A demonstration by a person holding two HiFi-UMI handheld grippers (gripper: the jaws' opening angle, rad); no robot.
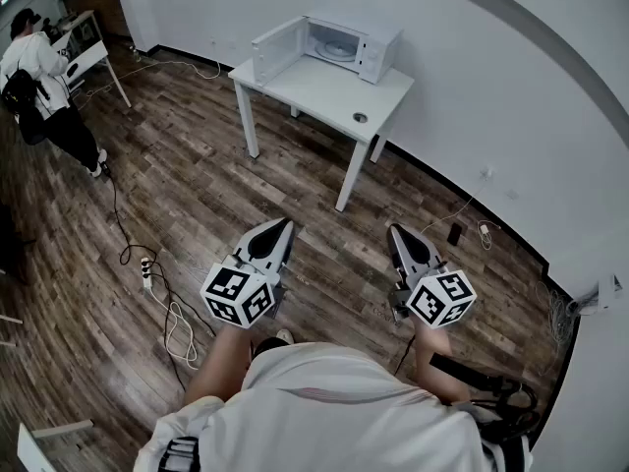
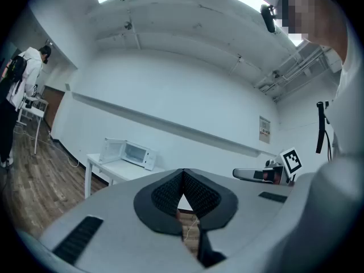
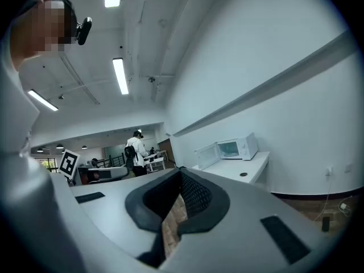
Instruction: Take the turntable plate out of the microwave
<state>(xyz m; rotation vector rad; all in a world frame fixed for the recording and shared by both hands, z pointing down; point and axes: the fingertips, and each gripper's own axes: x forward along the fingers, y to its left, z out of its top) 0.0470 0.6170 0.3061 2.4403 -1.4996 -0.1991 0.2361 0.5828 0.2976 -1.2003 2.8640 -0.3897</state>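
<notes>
- Wood floor (image 1: pixel 197 195), white walls (image 1: pixel 491 87); a white table (image 1: pixel 324 91) bears the microwave (image 1: pixel 339 42), its door open.
- It stands well ahead of my left gripper (image 1: pixel 287 223) and right gripper (image 1: pixel 394 229), both clenched empty; I can't make out the turntable plate.

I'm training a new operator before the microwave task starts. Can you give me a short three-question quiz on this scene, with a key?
1. True or false: the door of the microwave stands open.
2. The left gripper and the right gripper are: A) both open, B) both shut and empty, C) both shut on a plate.
3. What does the microwave stand on?
Key: 1 true; 2 B; 3 a white table.
</notes>
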